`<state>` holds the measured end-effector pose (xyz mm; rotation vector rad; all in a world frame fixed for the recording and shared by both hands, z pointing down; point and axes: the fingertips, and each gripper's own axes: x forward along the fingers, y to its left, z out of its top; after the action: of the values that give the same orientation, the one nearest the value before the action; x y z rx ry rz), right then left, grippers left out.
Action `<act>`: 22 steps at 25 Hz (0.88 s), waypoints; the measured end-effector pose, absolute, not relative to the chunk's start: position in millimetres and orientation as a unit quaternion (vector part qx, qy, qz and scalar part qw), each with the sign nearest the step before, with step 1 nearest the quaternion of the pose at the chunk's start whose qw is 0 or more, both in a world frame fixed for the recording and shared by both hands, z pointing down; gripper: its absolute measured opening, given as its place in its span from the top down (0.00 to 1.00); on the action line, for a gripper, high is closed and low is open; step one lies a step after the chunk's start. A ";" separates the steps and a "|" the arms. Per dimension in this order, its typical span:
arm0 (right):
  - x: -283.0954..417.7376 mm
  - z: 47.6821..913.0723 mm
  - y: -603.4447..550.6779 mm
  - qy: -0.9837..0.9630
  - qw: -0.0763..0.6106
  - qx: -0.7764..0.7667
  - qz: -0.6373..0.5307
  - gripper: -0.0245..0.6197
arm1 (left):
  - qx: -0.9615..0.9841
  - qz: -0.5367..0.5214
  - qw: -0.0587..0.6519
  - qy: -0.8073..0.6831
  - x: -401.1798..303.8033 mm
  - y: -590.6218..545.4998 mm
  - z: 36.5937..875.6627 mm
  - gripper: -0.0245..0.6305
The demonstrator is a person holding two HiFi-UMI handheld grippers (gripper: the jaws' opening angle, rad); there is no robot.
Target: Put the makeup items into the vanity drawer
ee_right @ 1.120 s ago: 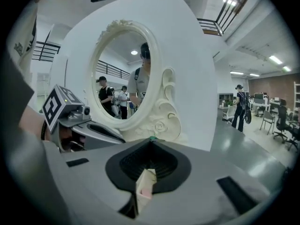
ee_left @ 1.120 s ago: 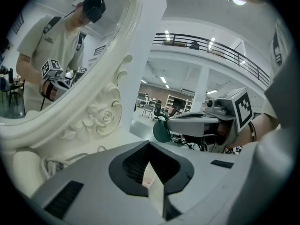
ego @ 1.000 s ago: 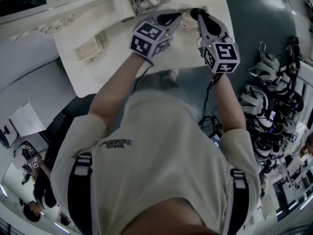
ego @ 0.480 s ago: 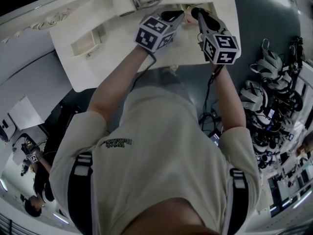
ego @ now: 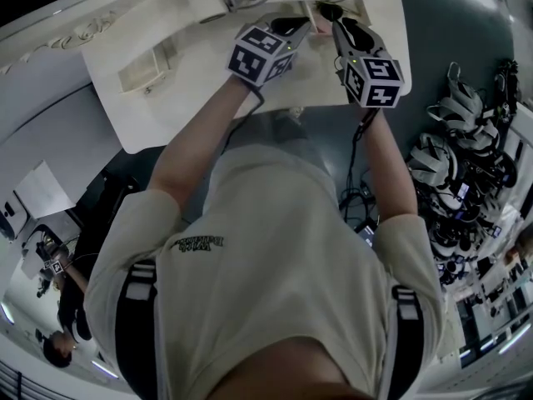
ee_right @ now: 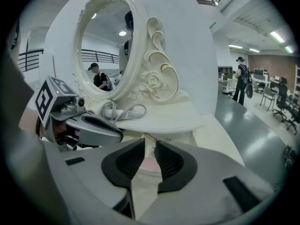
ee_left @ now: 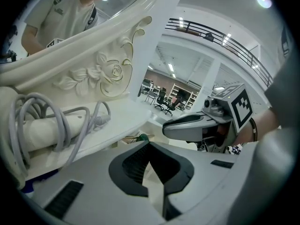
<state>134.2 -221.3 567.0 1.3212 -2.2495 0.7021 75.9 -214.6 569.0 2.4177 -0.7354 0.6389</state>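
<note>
Release is the step in hand. The right tongs (ee_right: 149,146) hang over the open drawer (ego: 358,8) at the far edge of the white worktop (ego: 166,98). Their jaws have just been opening and now stand apart. A pink makeup item (ee_right: 149,163) shows through the gap, below the pads and not pressed by either. It looks set down in the drawer or at its mouth, though I cannot tell which or whether it lies flat.

The left tongs (ee_left: 149,146) sit just beside the right ones, angled down toward the same drawer. Their tips are together with nothing between them. From that side a small green thing (ee_left: 143,137) shows inside the drawer opening, too small to name. The coiled cord (ee_left: 51,125) and the carved mirror (ee_right: 105,46) stand further back on the raised shelf, apart from both tongs.

Judging from this, one item is as good as delivered. The next move calls for lifting the right tongs straight up and clear, jaws wide, so the pads do not drag the pink item back out. Then either pair can go for whatever makeup remains on the worktop; none shows in these views. The drawer will presumably need pushing shut at the end.
</note>
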 end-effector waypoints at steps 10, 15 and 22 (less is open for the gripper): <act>134.6 565.3 -205.5 -0.809 0.216 0.482 0.257 0.86 | 0.894 0.242 0.259 -0.273 74.4 -204.8 563.4 0.95; 137.1 540.3 -208.0 -0.812 0.203 0.493 0.235 0.86 | 0.901 0.231 0.244 -0.276 74.2 -206.5 543.5 0.95; 139.9 478.9 -203.4 -0.820 0.172 0.513 0.185 0.86 | 0.915 0.208 0.207 -0.278 74.5 -205.1 497.7 0.95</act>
<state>139.9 -203.4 478.9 1.4575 -2.3286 0.5251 74.5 -205.1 497.7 2.5477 -0.7730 0.5793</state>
